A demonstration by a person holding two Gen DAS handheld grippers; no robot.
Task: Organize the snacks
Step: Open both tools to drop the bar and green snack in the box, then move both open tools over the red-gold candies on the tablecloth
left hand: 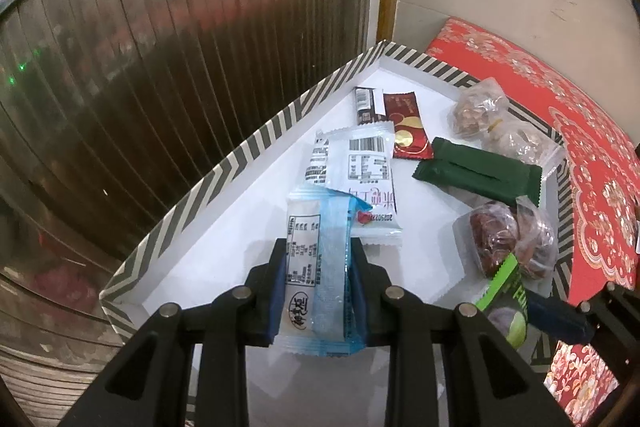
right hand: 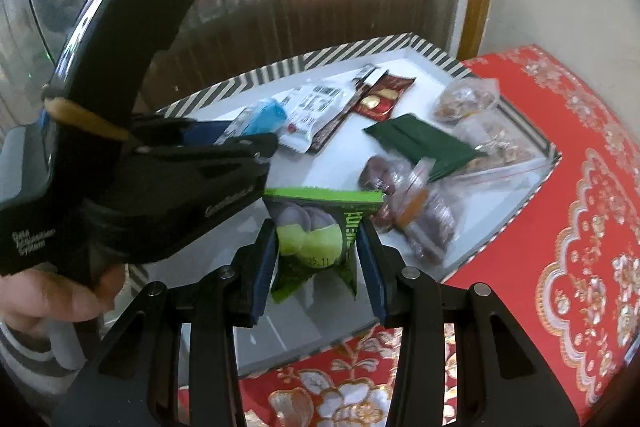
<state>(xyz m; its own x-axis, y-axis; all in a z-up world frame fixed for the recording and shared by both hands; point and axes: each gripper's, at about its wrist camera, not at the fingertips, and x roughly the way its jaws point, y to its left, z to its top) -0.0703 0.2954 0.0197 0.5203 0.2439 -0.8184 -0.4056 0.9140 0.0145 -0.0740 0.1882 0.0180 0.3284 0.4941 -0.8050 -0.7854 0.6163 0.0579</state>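
My left gripper [left hand: 318, 247] is shut on a white and light-blue snack packet [left hand: 320, 267], held over the white floor of a tray with a zigzag-striped rim [left hand: 224, 171]. My right gripper [right hand: 318, 229] is shut on a green snack packet [right hand: 316, 231] above the tray's near side [right hand: 472, 255]. The green packet [left hand: 506, 303] also shows at the right of the left wrist view. Seen from the right wrist, the left gripper [right hand: 256, 143] reaches in from the left, a hand [right hand: 52, 299] on its handle.
In the tray lie white barcode packets [left hand: 360, 163], a dark red sachet [left hand: 408, 127], a brown bar [left hand: 366, 105], a dark green packet [left hand: 476, 171] and clear bags of brown snacks [left hand: 508, 239]. A red patterned cloth [right hand: 560, 227] covers the table. A ribbed glass panel [left hand: 180, 47] stands behind.
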